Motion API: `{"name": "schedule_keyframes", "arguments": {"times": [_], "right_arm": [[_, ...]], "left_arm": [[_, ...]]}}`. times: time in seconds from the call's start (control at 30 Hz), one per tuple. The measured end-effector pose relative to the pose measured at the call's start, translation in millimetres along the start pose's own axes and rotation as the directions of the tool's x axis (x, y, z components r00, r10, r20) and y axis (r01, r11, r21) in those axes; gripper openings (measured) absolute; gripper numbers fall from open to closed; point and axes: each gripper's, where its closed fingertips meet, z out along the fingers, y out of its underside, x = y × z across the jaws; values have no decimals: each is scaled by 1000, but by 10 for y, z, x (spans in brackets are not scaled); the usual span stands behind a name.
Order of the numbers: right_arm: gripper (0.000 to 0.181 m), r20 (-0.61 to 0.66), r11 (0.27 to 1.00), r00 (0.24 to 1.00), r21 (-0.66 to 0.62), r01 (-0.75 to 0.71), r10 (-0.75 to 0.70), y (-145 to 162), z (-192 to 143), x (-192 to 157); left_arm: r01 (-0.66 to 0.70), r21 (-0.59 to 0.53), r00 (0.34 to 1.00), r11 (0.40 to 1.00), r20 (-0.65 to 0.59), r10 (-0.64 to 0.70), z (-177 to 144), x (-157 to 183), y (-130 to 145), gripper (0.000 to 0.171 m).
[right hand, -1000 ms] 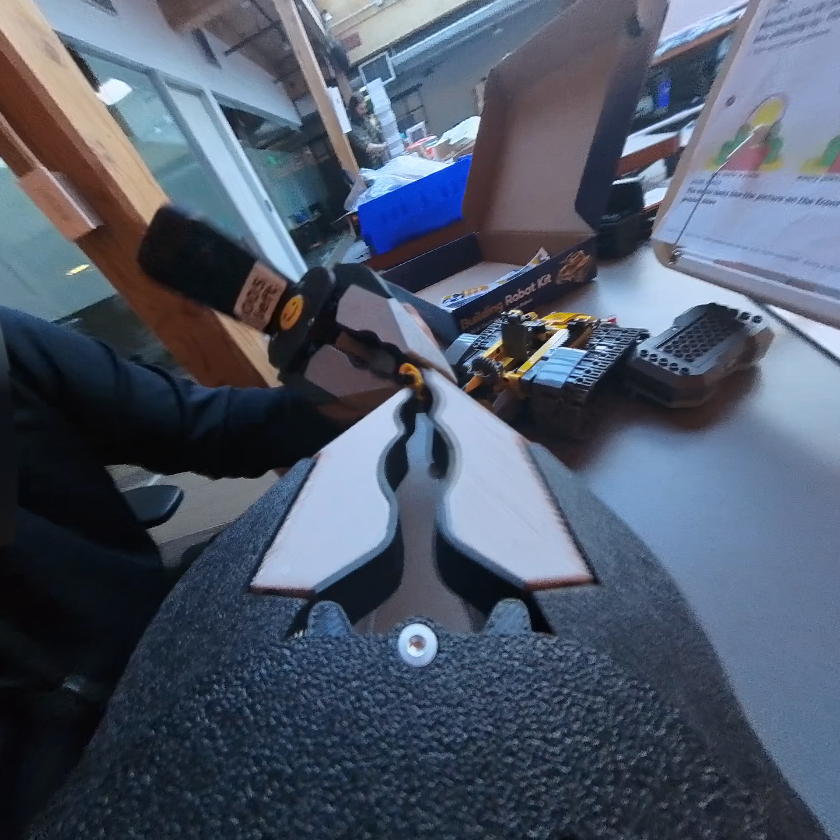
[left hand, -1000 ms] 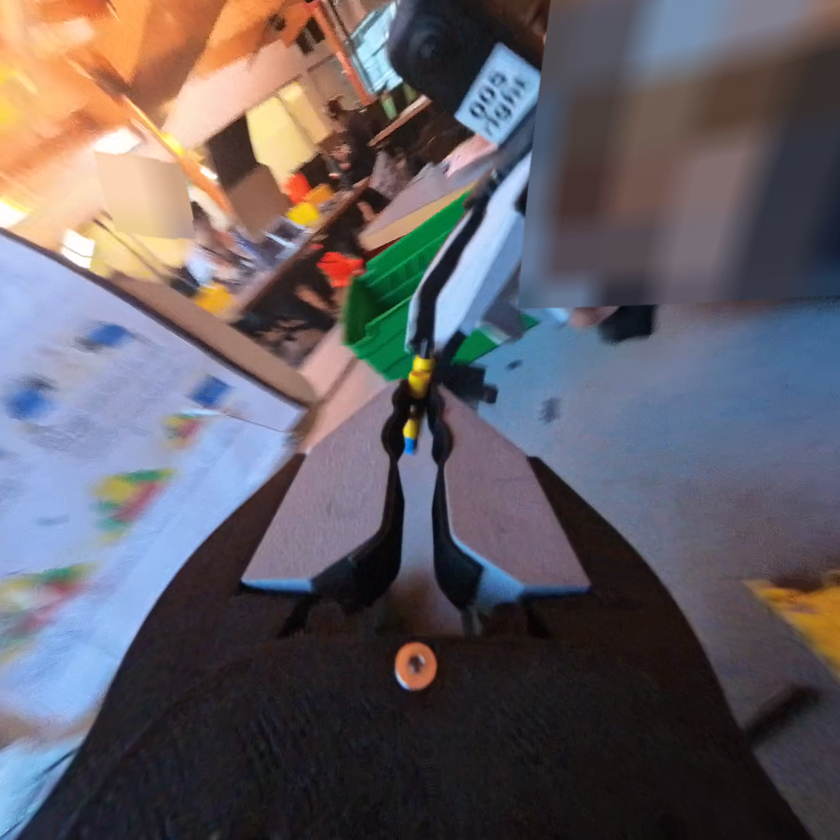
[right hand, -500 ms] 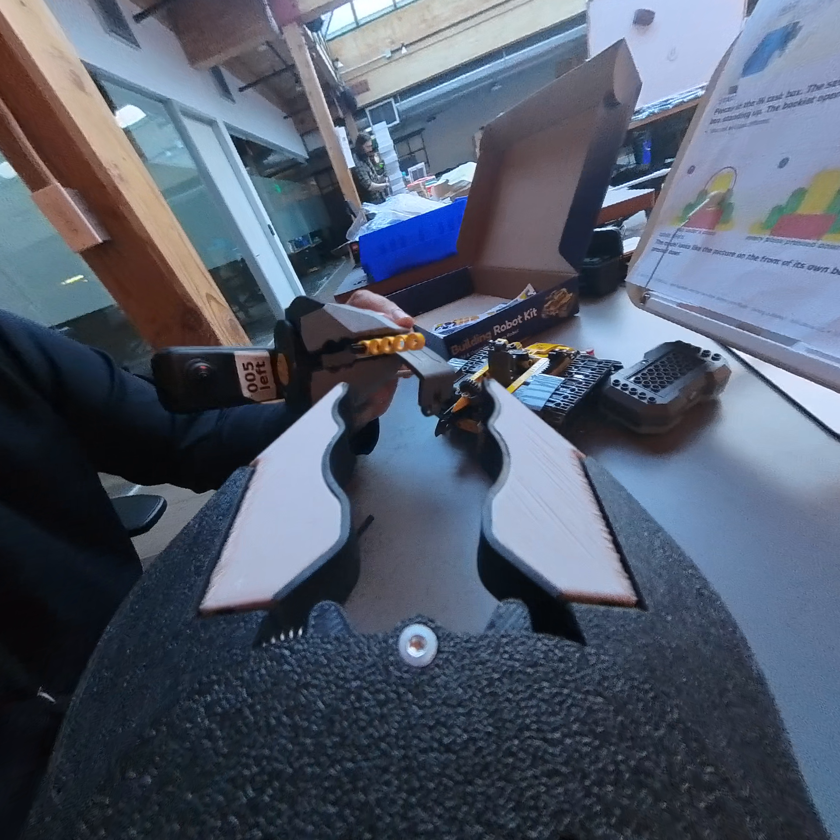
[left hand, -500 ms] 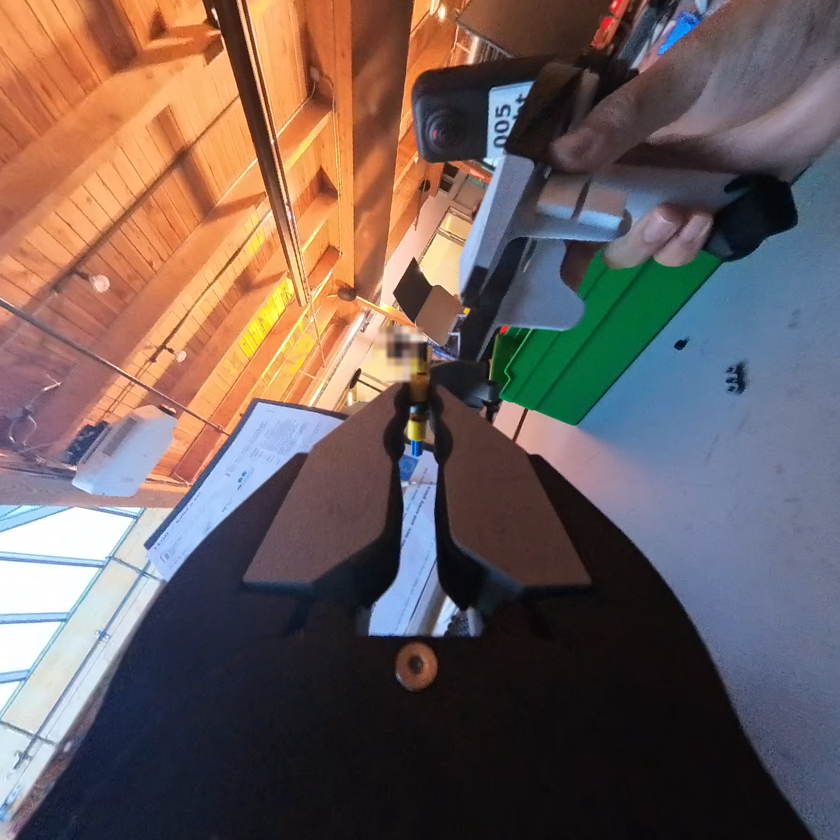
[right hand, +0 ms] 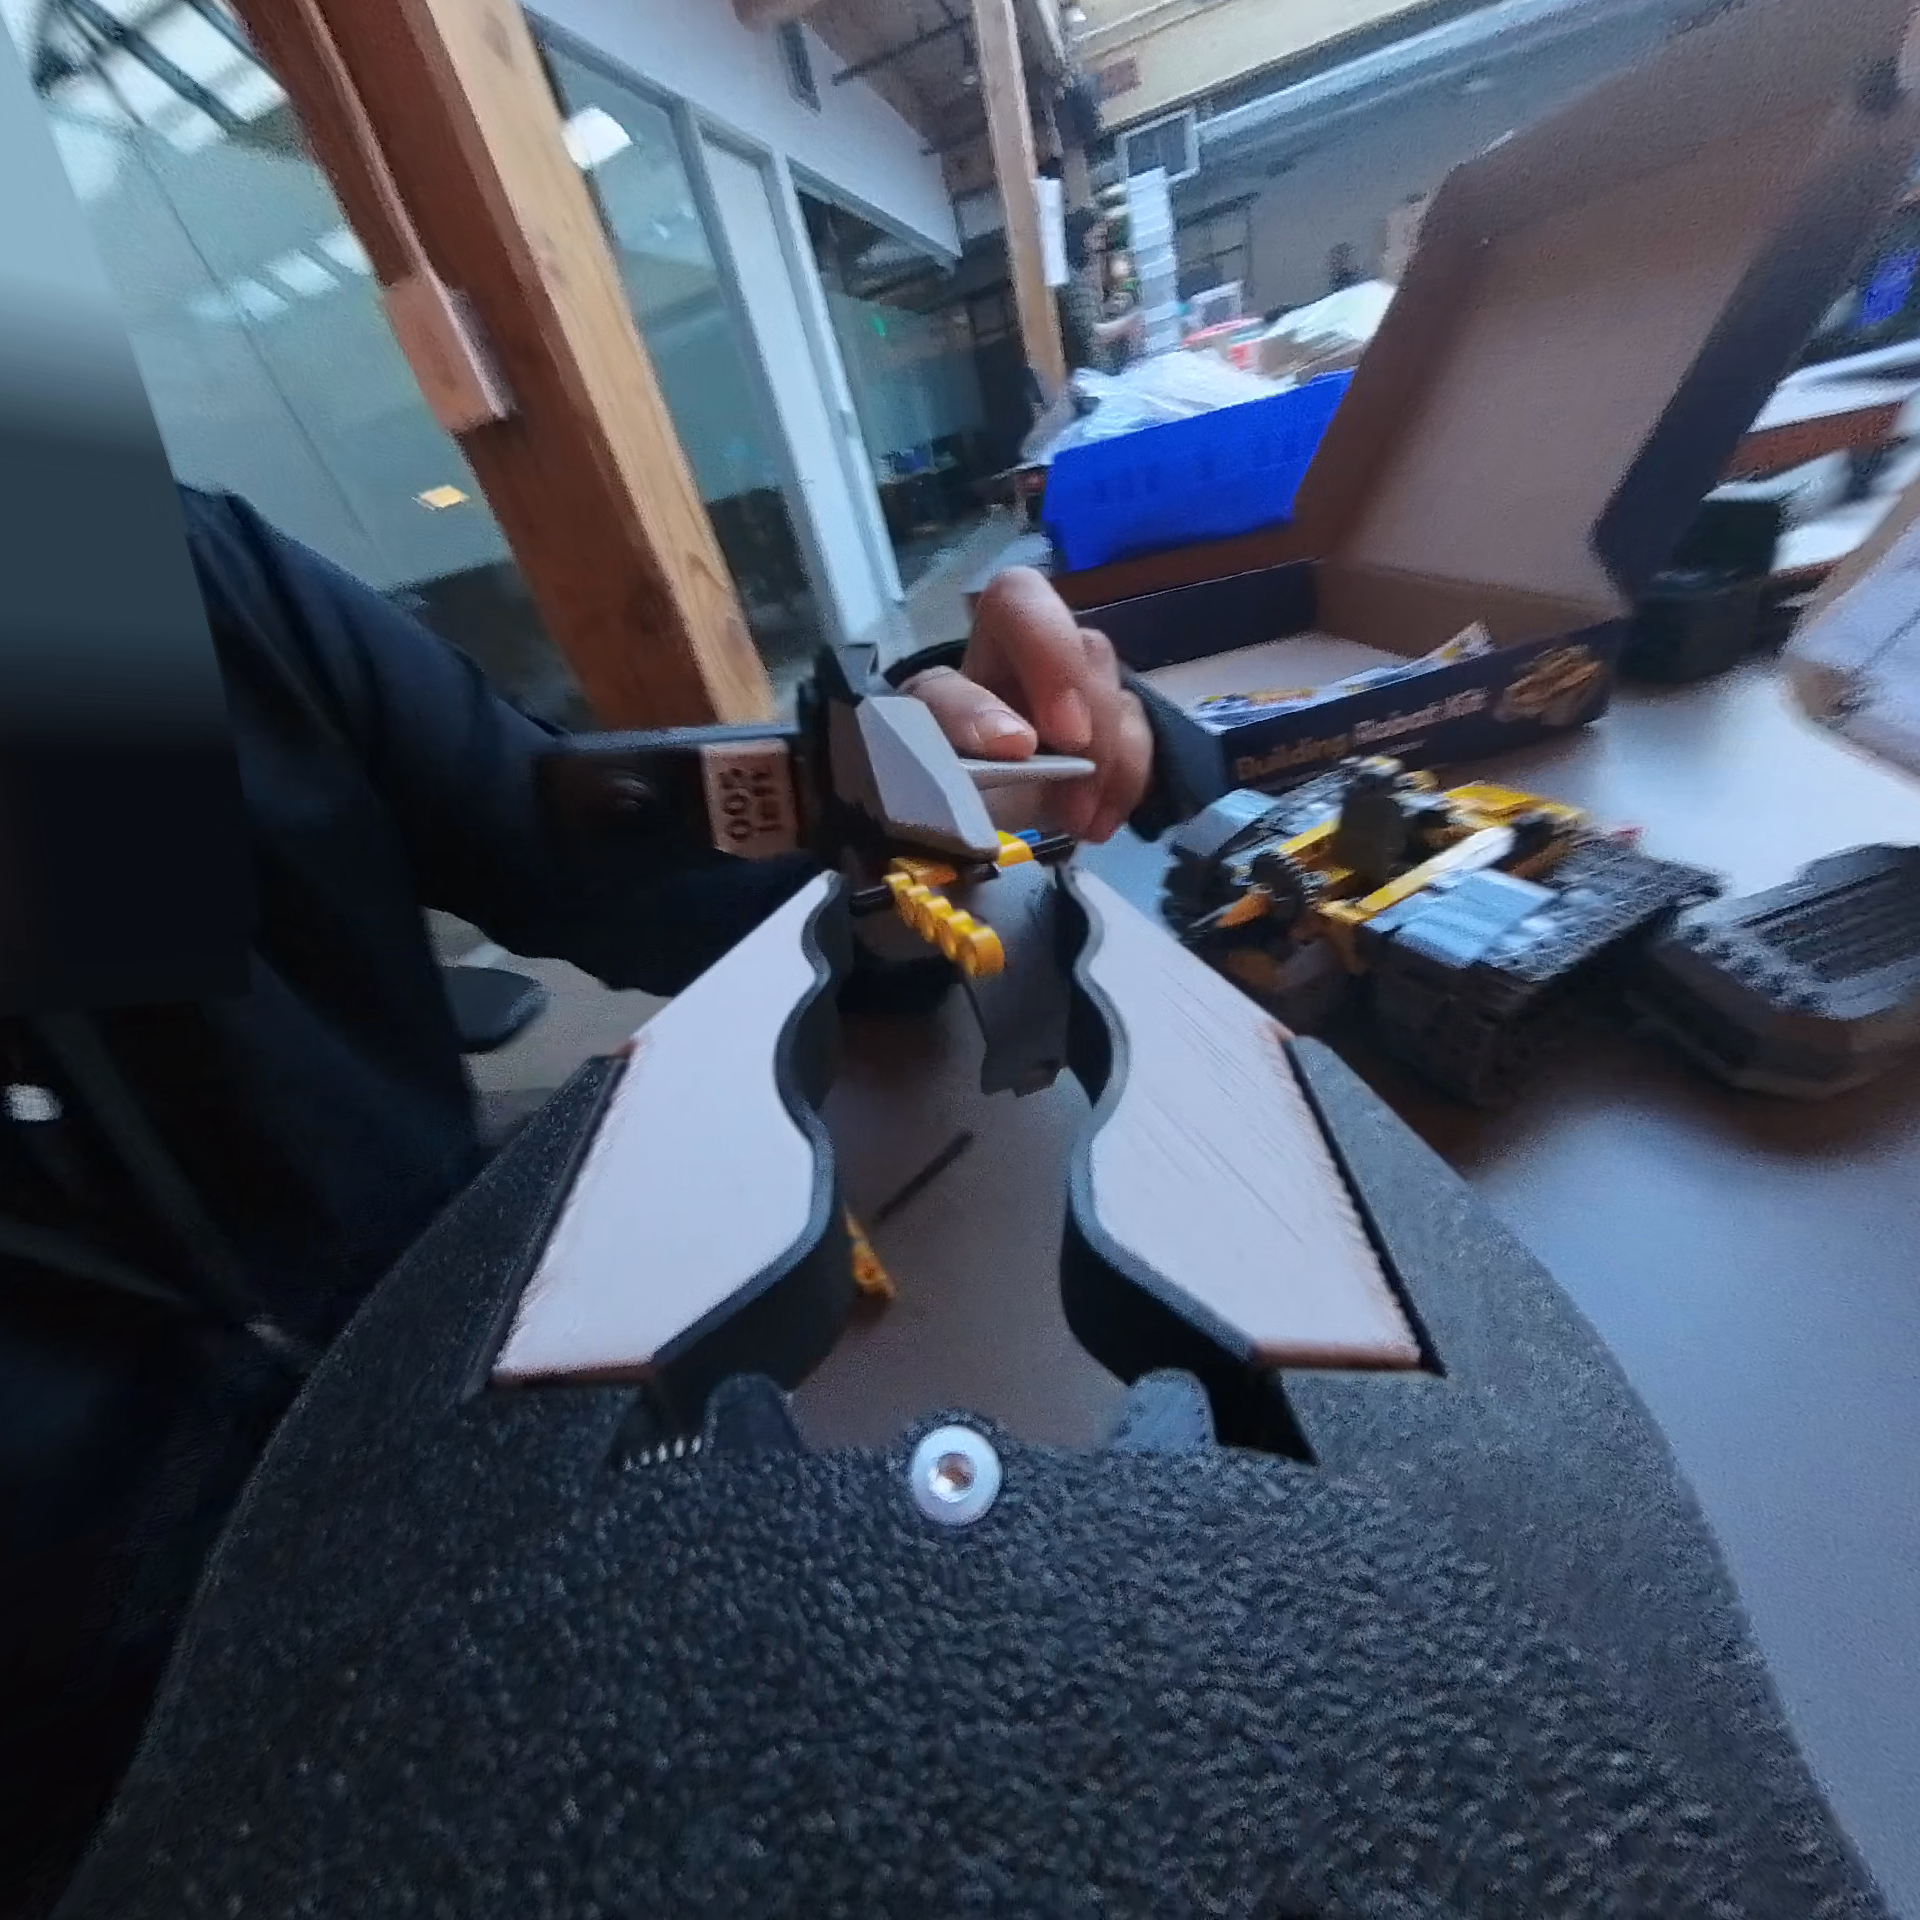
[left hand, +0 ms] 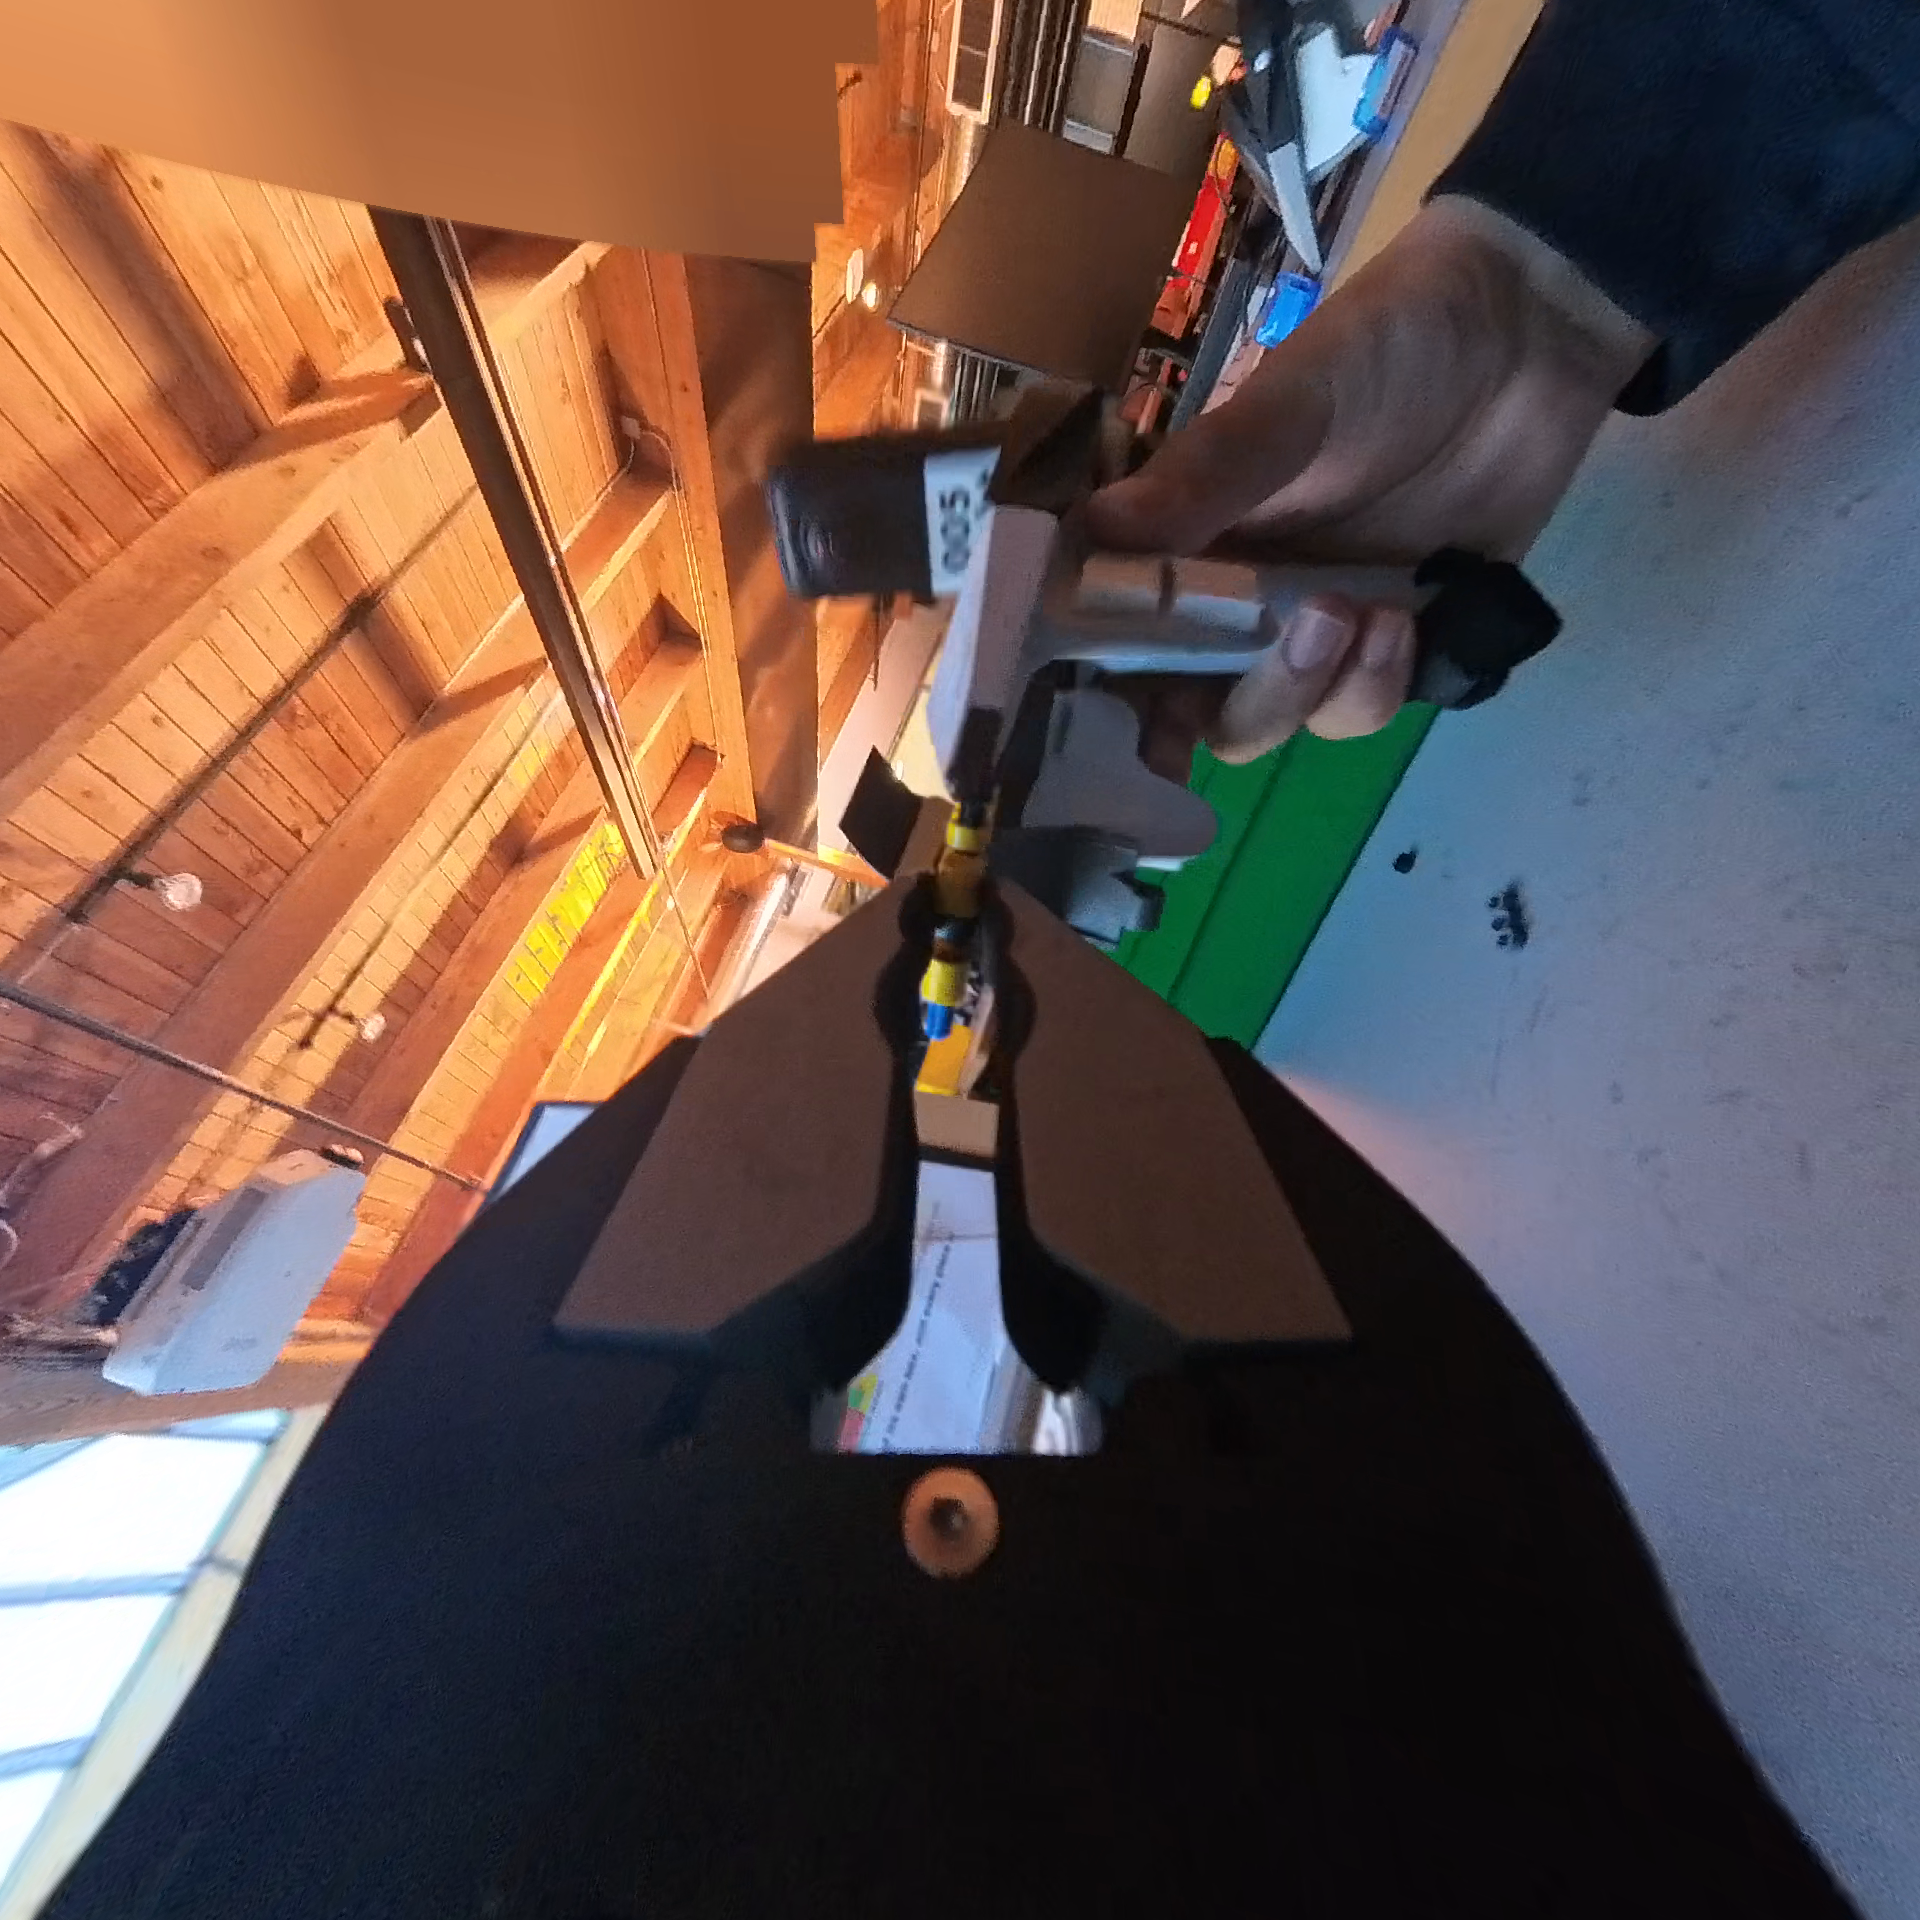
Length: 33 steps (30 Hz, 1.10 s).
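Left tool [left hand: 956, 914] clamped on yellow holed beam [right hand: 940, 914], held aloft. Right tool [right hand: 951, 904] spread wide, empty, beside beam above desk [right hand: 1621, 1247].

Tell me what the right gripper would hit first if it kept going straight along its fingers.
Most likely the yellow toy beam held by the left gripper: it sits just past the open right gripper. Depth is hard to judge, so contact isn't certain.

Left gripper's fingers [left hand: 961, 914] hide most of the yellow beam [left hand: 954, 971]
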Motion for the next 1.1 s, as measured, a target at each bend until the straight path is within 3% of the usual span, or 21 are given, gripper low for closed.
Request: {"name": "schedule_keyframes", "arguments": {"times": [0.07, 0.13, 0.2, 0.23, 0.3, 0.37, 0.43, 0.5, 0.6, 0.63, 0.73, 0.83, 0.9, 0.97, 1.03, 1.1], "right_arm": [[35, -96, 990, 986, -32, 134, -137, -12, -4, 36], [4, -170, 958, 943, -62, 280, -287, -58, -26, 8], [2, -263, 917, 879, -101, 385, -398, -105, -62, 47], [2, -275, 908, 865, -108, 405, -419, -111, -55, 41], [4, -266, 896, 856, -134, 423, -443, -93, -66, 25], [28, -248, 906, 871, -131, 403, -424, -107, -134, -8], [34, -179, 948, 931, -75, 309, -318, -113, -206, -68], [55, -155, 978, 966, -26, 205, -206, -121, -260, -25], [63, -21, 997, 998, -59, 56, -57, 55, -212, -86], [60, -9, 995, 999, -85, 41, -42, 118, -176, -81], [16, -53, 986, 989, -104, 134, -140, 158, -73, -51], [3, -132, 961, 962, -170, 217, -241, 191, -44, 22], [0, -287, 897, 854, -224, 382, -435, 101, -98, 168], [0, -417, 793, 676, -281, 540, -608, -61, -182, 221], [0, -510, 701, 499, -362, 614, -700, -193, -276, 270], [0, -562, 607, 323, -443, 660, -762, -285, -342, 296]], "left_arm": [[87, -42, 996, 995, -1, -87, 17, -10, 60, 8], [186, -77, 982, 980, -15, -188, 49, -5, 121, 12], [244, -67, 968, 967, -37, -247, 65, -6, 120, 7], [251, -71, 966, 965, -47, -254, 69, 0, 122, 4], [124, -66, 991, 990, -36, -126, 73, 9, 114, 4], [52, -43, 997, 998, -47, -54, 75, 47, 82, 4], [53, -6, 997, 999, -47, -53, 58, 40, 10, 4], [105, 55, 993, 993, -54, -102, 38, 21, -117, 4], [206, 137, 978, 969, -56, -200, 10, -52, -275, 4], [250, 145, 968, 957, -65, -243, 6, -64, -287, 4], [338, 128, 940, 932, -99, -328, 9, -30, -268, 4], [422, 85, 904, 902, -113, -412, 27, -31, -197, 5], [530, 38, 846, 847, -90, -525, 21, -68, -93, 8], [677, 24, 734, 736, -103, -671, -9, -152, -17, 27], [823, 36, 567, 567, -125, -815, -59, -284, 70, 33], [940, 30, 338, 339, -212, -917, -109, -350, 132, 27]]}}
